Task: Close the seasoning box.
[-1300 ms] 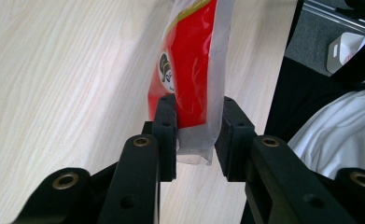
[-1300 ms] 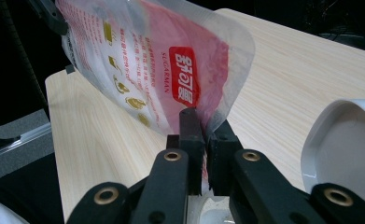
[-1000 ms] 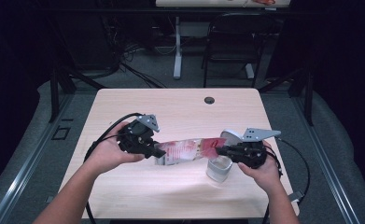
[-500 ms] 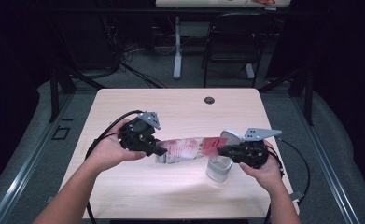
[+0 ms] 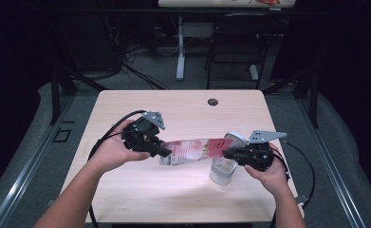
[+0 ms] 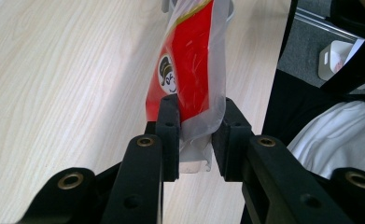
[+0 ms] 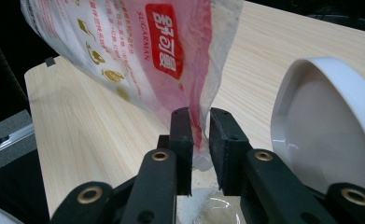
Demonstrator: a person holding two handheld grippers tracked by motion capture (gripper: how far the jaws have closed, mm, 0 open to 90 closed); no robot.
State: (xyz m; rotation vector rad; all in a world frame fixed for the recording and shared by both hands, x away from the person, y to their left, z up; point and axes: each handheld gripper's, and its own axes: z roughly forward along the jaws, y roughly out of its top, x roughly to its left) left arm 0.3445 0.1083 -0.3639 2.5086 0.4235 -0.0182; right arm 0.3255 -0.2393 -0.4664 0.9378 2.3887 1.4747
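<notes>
Left gripper (image 5: 160,151) pinches the closed end of the sugar bag (image 5: 192,151), held level above the table (image 5: 126,190) near its front edge. Right gripper (image 5: 228,154) has just eased its jaws, loosely pinching the mouth over the clear jar (image 5: 222,172). My call: raise the left end gently, keeping the mouth over the jar.

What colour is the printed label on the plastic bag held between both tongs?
Red, on the clear plastic bag with gold markings; clearest in the right gripper view.
</notes>
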